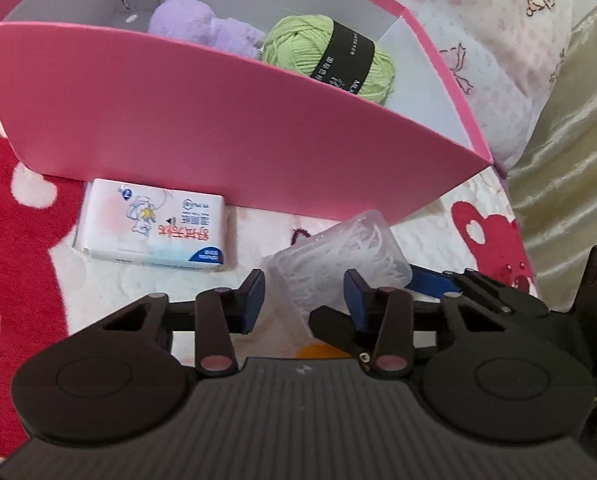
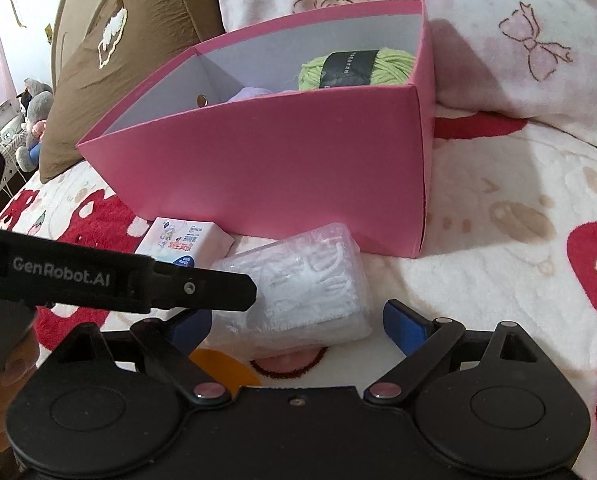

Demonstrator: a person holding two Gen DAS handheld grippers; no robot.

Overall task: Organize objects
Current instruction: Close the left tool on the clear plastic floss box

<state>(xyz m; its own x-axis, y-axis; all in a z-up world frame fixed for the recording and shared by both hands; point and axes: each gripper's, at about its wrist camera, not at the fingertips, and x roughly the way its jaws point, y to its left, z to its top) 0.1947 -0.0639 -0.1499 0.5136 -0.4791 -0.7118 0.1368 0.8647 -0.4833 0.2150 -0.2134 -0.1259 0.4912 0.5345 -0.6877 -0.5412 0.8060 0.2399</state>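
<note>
Floss-pick box (image 1: 340, 260), clear, light, slick plastic, lies just before the pink bin (image 1: 234, 128). Left gripper (image 1: 304, 292) pinches its sides; right gripper (image 2: 298, 320) stands wide. Grip mid-walls gently.

pink box (image 1: 202, 120), green yarn (image 1: 298, 44), red-patterned blanket (image 1: 14, 264).

The pink box (image 1: 234, 120) hides most of its contents behind its near wall: only the top of a green yarn ball (image 1: 330, 60) and part of a purple plush item (image 1: 202, 28) show. The yarn's label text is too small to read. The left gripper (image 1: 304, 292) covers the lower end of the clear plastic case (image 1: 338, 256). In the right wrist view, the left gripper's black finger crosses a tissue pack (image 2: 186, 240), hiding its corner.
</note>
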